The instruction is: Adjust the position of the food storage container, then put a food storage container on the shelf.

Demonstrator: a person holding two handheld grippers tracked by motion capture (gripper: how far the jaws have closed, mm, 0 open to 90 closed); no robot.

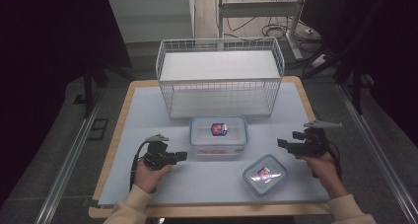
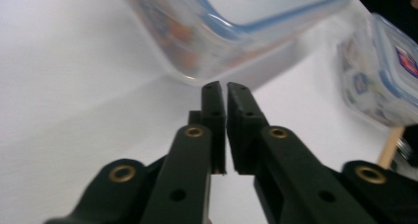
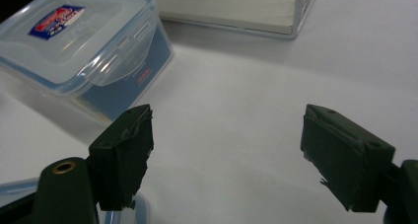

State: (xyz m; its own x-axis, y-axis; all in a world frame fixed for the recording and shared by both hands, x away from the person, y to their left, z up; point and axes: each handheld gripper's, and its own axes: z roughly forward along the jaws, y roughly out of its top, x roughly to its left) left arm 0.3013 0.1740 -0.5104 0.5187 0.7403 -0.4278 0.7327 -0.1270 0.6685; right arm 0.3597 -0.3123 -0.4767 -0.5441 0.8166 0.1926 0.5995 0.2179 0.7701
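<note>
- At the near middle of the white table, a large clear container with a blue-rimmed lid and a red and blue label is seen, set just in front of the white wire basket
- A smaller container of the same kind is placed nearer the front edge, to the right of the large one and apart from it
- The left gripper is held low at the left of the large container, its tips pointed at that container's near left corner and close to it; no contact can be made out
- In the left gripper view, its jaws are seen almost closed, a thin slit left between them and nothing held
- The right gripper is held right of the large container and behind the smaller one, well clear of both
- In the right gripper view, its jaws are spread wide over bare table, with nothing between them
</note>
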